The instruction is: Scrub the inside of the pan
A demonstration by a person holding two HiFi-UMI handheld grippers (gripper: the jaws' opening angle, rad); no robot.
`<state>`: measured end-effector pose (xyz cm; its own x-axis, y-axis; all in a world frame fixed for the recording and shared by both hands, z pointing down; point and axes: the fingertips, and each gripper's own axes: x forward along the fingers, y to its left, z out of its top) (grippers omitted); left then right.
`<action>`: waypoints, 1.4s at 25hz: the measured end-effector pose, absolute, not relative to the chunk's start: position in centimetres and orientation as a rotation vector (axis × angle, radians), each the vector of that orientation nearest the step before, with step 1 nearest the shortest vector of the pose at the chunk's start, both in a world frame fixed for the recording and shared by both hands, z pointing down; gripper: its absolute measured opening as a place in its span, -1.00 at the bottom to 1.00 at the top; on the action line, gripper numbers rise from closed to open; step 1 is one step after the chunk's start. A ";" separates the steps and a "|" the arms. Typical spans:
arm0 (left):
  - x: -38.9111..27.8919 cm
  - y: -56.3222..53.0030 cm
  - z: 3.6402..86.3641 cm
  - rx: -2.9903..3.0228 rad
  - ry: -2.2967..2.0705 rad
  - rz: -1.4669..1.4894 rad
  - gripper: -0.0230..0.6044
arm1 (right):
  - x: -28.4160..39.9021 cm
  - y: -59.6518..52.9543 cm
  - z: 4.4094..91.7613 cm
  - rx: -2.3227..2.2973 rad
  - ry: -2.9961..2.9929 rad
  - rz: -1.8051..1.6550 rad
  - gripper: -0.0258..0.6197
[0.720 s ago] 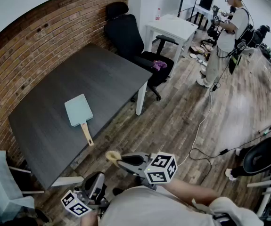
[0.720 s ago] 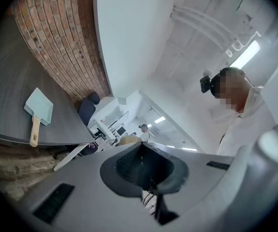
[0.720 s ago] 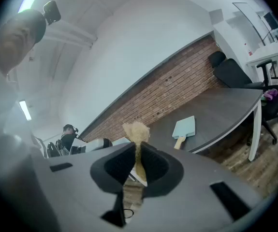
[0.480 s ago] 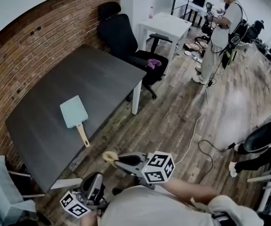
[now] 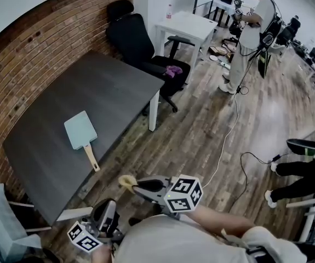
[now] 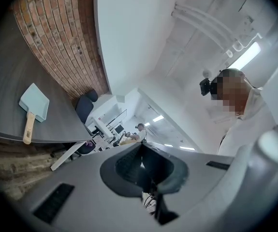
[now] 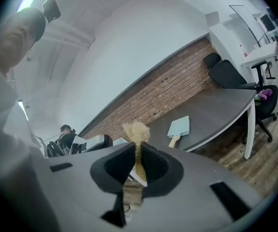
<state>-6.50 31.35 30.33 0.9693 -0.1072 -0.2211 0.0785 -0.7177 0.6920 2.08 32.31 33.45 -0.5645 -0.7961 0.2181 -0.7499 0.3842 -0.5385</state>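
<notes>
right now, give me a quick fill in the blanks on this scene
1. The pale blue pan lies on the dark ___.
2. The pan's handle is made of ___.
3. The right gripper is shut on the tan scrubber, while the left gripper has its fingers ___ on nothing.
Missing words: table; wood; shut.

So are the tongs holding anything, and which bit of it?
The right tongs pinch a tan scrubber by its lower part; its fuzzy top sticks out past the tips. The left tongs are shut and empty.
</notes>
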 end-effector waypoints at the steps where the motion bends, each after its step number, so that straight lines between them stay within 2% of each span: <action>1: -6.5 31.2 30.3 2.349 -0.025 -0.317 -0.90 | 2.2 32.3 33.5 -1.432 2.549 -0.930 -0.78; 10: -6.4 30.4 31.8 2.330 -0.113 -0.298 -0.90 | 3.8 32.1 34.4 -1.426 2.558 -0.969 -0.78; 26: -0.9 30.8 34.0 2.287 -0.256 -0.295 -0.90 | 9.9 32.2 37.0 -1.330 2.620 -1.069 -0.78; 35: -1.0 27.1 35.3 2.235 -0.317 -0.294 -0.89 | 10.1 28.8 38.5 -1.305 2.632 -1.143 -0.78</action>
